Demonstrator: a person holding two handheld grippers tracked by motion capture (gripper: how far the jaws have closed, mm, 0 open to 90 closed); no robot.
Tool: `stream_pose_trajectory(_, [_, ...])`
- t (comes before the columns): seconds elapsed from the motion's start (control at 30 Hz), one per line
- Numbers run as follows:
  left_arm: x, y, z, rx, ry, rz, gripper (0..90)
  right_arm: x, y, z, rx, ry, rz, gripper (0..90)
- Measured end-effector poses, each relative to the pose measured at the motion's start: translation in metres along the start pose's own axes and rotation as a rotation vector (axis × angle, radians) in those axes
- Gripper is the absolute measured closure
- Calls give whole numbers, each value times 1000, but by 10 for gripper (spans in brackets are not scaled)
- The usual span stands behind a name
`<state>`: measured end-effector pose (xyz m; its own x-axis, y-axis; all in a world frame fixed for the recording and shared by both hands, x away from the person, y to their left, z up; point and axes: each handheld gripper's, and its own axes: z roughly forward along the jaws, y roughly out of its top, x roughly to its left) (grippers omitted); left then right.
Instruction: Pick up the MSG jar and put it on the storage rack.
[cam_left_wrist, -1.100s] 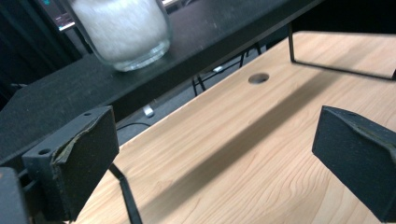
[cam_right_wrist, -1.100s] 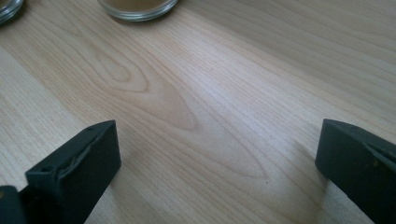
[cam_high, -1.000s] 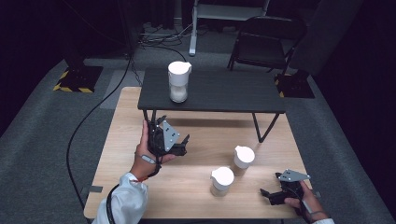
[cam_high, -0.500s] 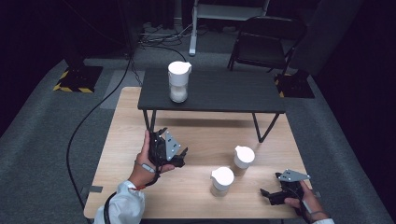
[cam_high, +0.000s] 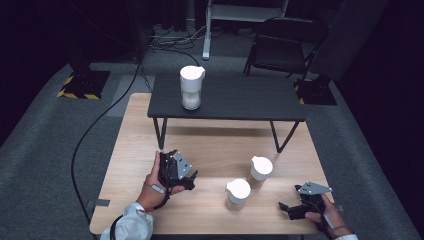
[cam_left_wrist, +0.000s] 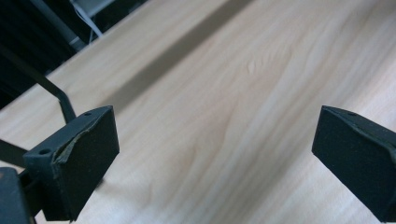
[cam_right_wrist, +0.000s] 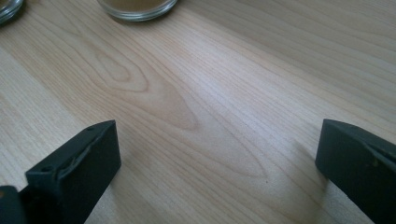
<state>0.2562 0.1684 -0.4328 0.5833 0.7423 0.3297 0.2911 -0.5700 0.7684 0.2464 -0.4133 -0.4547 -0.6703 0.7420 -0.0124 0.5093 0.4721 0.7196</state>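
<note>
My left gripper (cam_high: 191, 179) lies low over the wooden table (cam_high: 210, 150) at its front left, jaws wide apart and empty; in its own view (cam_left_wrist: 215, 158) only bare wood lies between them. At the front right corner my right gripper (cam_high: 286, 209) rests open, also empty, pointing left (cam_right_wrist: 217, 163). Two white-lidded jars stand between the grippers: one (cam_high: 237, 194) near the front middle, another (cam_high: 260, 171) a little behind and to its right. The glass base of a jar (cam_right_wrist: 137, 7) shows ahead of the right gripper. A taller white-lidded container (cam_high: 191, 87) stands on the small black table (cam_high: 240, 100).
The small black table stands on thin legs (cam_high: 161, 132) across the back of the wooden table, with a gap beneath it. One leg (cam_left_wrist: 60, 100) shows in the left gripper view. A black chair (cam_high: 282, 47) and cables (cam_high: 100, 125) lie on the floor beyond.
My left gripper has drawn back toward the front of the table and lower, away from the black table's leg. The right gripper and the jars have stayed put.
</note>
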Motion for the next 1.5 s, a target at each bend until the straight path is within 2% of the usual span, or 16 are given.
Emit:
stream_pose_trajectory(0.17, [2, -8, 3, 37, -27, -29, 5, 0, 0, 0, 0, 0, 0, 0])
stream_pose_trajectory(0.43, [1, -18, 5, 95, -45, -28, 7, 0, 0, 0, 0, 0, 0, 0])
stream_pose_trajectory(0.5, [0, -19, 5, 119, -53, -17, 7, 0, 0, 0, 0, 0, 0, 0])
stream_pose_trajectory(0.63, [1, -22, 4, 133, -67, -21, 7, 0, 0, 0, 0, -1, 0, 0])
stream_pose_trajectory(0.7, [2, -24, 3, 139, -76, -32, 7, 0, 0, 0, 0, -1, 0, 0])
stream_pose_trajectory(0.8, [8, -28, 2, 145, -105, -74, 8, 0, 0, 0, 0, -1, 0, 0])
stream_pose_trajectory(0.97, [17, -35, -2, 151, -131, -125, 8, 0, 0, 0, 0, -1, 1, 0])
stream_pose_trajectory(1.07, [30, -39, -2, 166, -171, -186, 8, 0, 0, 0, 0, -1, 1, 0])
stream_pose_trajectory(1.23, [45, -45, -1, 184, -213, -252, 2, 0, -1, -1, 0, 0, -1, 0])
stream_pose_trajectory(1.3, [49, -47, -1, 188, -220, -259, 0, 0, -1, -1, 0, 1, -3, 0])
stream_pose_trajectory(1.37, [54, -49, -2, 185, -234, -248, 0, 0, -1, -1, 0, 2, -3, 0])
stream_pose_trajectory(1.5, [56, -51, -2, 186, -231, -250, 0, 0, -1, -1, 0, 3, -3, 0])
